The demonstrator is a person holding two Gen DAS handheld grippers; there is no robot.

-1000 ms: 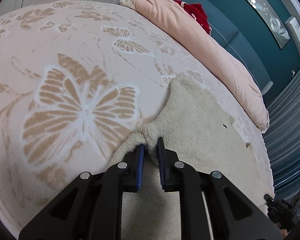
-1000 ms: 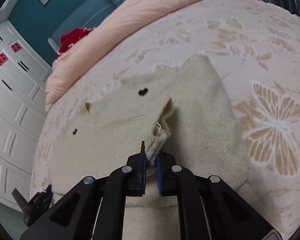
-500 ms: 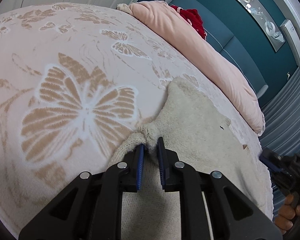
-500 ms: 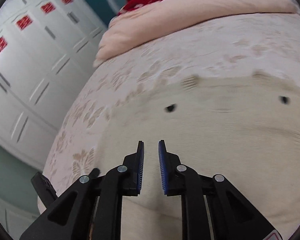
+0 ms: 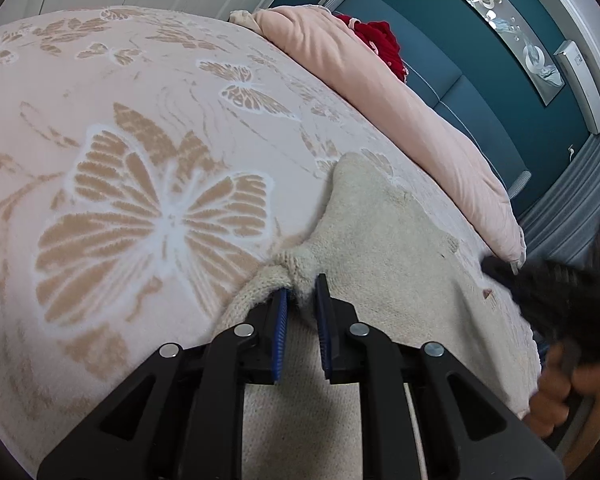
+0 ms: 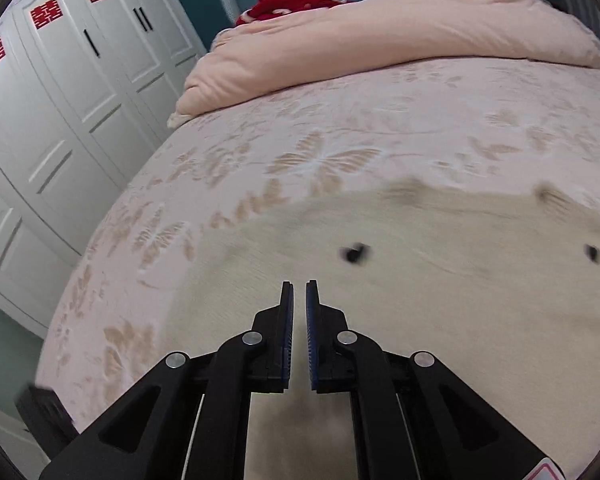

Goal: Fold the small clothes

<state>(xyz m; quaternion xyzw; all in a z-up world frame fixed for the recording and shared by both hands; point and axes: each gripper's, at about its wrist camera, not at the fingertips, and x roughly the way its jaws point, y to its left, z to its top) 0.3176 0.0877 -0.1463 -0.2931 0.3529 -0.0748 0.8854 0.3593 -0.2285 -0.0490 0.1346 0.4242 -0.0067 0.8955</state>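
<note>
Now left tool (image 5: 301,294) pinches sweater (image 5: 384,248).

Open bedspread (image 5: 100,128) is left free on the bed to the left of the cream sweater (image 5: 384,248). The far side is blocked by a pink duvet (image 6: 380,36), with white wardrobes (image 6: 80,80) beside the bed.

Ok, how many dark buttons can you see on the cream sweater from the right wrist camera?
2. One dark button lies just beyond the right gripper, the other far to the picture's right on the cream sweater. Motion blur or folds may hide more.
</note>
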